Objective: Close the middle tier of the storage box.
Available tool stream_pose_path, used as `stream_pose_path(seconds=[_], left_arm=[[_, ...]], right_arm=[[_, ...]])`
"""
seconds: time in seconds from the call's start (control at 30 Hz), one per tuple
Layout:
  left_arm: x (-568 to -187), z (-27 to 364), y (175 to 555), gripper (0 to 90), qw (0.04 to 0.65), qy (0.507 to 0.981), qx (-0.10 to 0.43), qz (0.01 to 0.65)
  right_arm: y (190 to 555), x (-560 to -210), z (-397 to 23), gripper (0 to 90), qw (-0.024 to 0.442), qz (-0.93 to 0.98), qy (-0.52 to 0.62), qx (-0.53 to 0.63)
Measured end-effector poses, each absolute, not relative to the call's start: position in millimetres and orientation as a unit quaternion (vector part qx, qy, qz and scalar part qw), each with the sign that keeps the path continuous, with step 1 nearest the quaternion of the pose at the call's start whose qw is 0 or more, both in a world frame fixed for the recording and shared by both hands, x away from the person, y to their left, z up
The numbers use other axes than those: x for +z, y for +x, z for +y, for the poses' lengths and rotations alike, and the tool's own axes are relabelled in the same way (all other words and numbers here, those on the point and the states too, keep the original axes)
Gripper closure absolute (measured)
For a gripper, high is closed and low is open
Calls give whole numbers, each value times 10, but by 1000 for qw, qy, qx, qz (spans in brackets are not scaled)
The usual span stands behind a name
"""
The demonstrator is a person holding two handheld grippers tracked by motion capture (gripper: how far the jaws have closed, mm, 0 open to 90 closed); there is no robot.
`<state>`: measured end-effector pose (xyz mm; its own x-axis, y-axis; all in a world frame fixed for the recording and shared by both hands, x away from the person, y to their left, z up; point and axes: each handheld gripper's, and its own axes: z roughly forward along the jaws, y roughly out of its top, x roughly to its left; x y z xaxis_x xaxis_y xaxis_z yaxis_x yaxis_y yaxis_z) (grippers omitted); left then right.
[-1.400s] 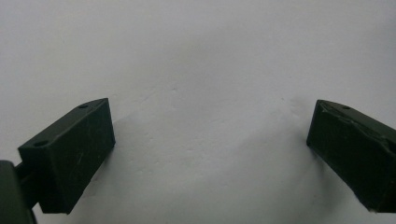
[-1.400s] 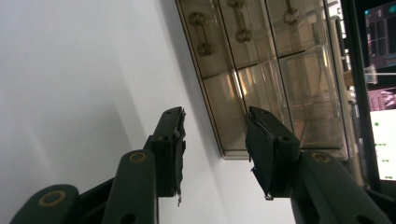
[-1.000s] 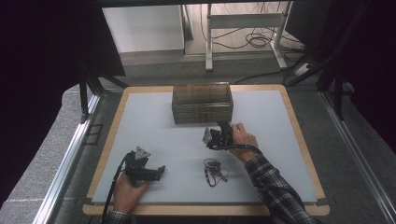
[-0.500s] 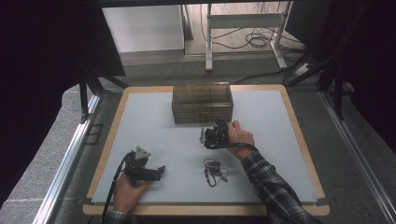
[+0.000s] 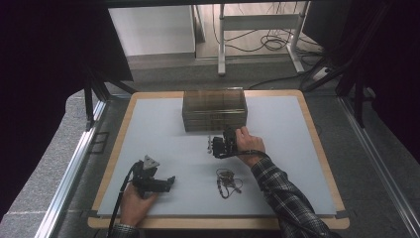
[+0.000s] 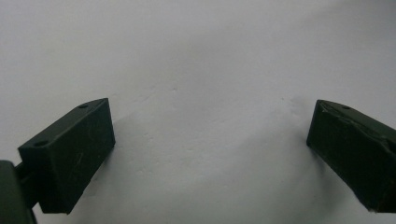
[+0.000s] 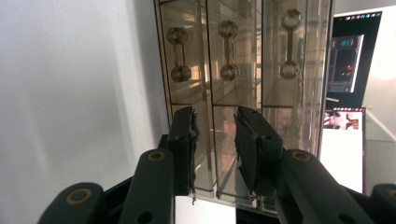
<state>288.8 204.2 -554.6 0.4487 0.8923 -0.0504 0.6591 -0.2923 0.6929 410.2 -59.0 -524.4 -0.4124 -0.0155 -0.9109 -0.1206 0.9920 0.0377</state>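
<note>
Two grippers are seen over the table. Near its front-left corner the left gripper is kept where it was, jaws wide apart on nothing. Toward the middle, the right gripper has been shifted slightly toward the clear drawer box at the back edge, its jaws narrowed to a slim empty gap. A drawer handle is judged the likely target; the small tangled item lies untouched near the front edge.

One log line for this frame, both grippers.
left gripper: open, resting on mat | right gripper: jaws just closing, nothing gripped, facing clear drawer box | tangled small item: untouched
</note>
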Motion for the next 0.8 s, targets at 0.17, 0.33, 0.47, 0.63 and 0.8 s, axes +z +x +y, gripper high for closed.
stream_pose_path(seconds=[0.17,0.33,0.47,0.63,0.8], left_arm=[[-5546,2042,2888,13,330,784,176,495],[-5546,2042,2888,13,330,784,176,495],[-5546,2042,2888,13,330,784,176,495],[-5546,2042,2888,13,330,784,176,495],[-5546,2042,2888,13,330,784,176,495]], right_arm=[[4132,-5258,-542,706,547,835,-48,41],[4156,-5266,-502,721,551,832,-53,34],[4176,-5288,-480,734,554,829,-60,33],[4204,-5288,-447,746,559,826,-62,34],[4242,-5287,-417,755,563,824,-61,29]])
